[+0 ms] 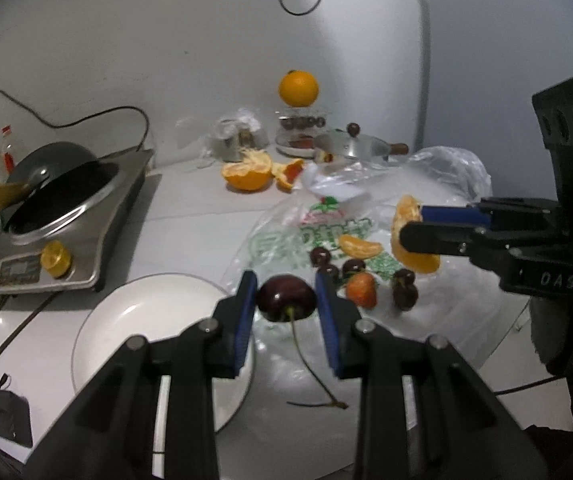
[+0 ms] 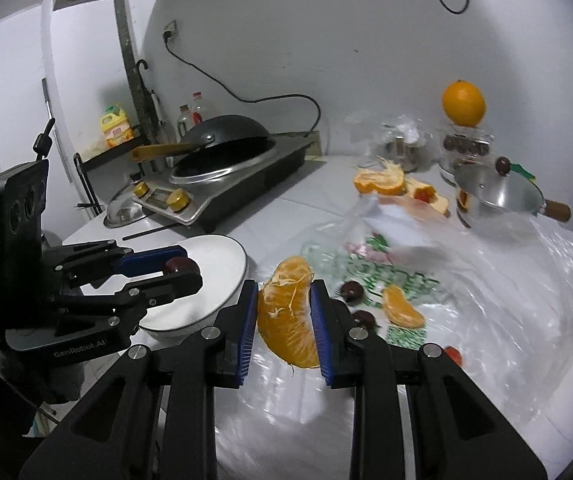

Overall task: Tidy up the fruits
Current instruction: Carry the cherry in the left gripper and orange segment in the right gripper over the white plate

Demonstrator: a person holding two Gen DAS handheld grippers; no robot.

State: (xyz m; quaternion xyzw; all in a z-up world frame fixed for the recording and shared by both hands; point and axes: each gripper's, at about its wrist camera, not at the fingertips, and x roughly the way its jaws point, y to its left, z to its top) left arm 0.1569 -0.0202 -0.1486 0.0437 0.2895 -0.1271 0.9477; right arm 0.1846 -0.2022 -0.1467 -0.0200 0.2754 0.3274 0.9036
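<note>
Above white counter (image 1: 190,216), left gripper (image 1: 286,300) jaws clamp a cherry (image 1: 285,298), right gripper (image 2: 282,312) jaws an orange segment (image 2: 286,320).

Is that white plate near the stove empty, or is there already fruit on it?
Empty. The white plate shows only bare surface in both views. The cherry is clamped in the left hand-held gripper above its rim, not on it.

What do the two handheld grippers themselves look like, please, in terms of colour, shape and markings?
Both are matte black. The left gripper and the right gripper each have two angular linkage arms with silver pivot pins, ending in flat jaws lined with ribbed blue pads. Seen from the other wrist, each carries a black block with three round openings. The left body reads "GenRobot.AI"; the right shows the letters "DAS".
</note>
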